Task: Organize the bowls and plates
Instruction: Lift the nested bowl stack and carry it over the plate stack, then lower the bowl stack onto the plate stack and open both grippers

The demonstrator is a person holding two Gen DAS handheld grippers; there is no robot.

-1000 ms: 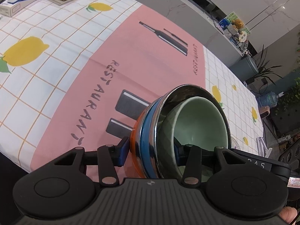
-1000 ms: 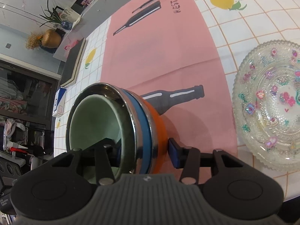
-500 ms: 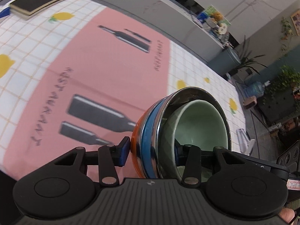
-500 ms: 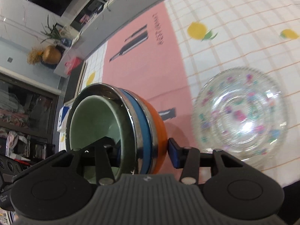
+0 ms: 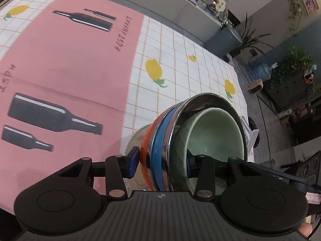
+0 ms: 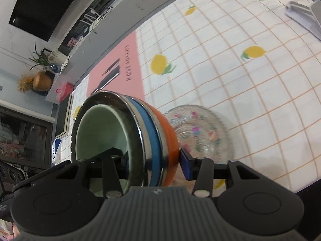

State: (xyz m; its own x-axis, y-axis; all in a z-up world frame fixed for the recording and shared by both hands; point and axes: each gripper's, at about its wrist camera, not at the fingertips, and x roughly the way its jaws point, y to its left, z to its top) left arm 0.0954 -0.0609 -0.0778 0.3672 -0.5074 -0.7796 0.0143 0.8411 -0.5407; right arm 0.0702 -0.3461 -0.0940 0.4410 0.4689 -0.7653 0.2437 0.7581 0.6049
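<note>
Steel rim gleaming, the stack of nested bowls [image 5: 166, 146] hangs tilted between my two grippers, above the tablecloth [image 5: 180, 56]. I see a pale green bowl [image 5: 214, 132] innermost, then a steel one, then a blue band, with an orange bowl [image 6: 170, 136] outermost. My left gripper [image 5: 160, 164] pinches the stack's wall: one blue pad presses the orange outside, the other finger reaches inside the green bowl. My right gripper [image 6: 152, 160] pinches the opposite side the same way, a blue pad against the orange shell and the other finger inside. Just beyond the orange bowl, in the right wrist view, a clear glass plate [image 6: 202, 132] with small coloured flowers lies on the checked, lemon-printed cloth; the stack partly covers its near edge. A pink panel [image 5: 70, 56] printed with dark bottles fills the cloth's left side in the left wrist view.
</note>
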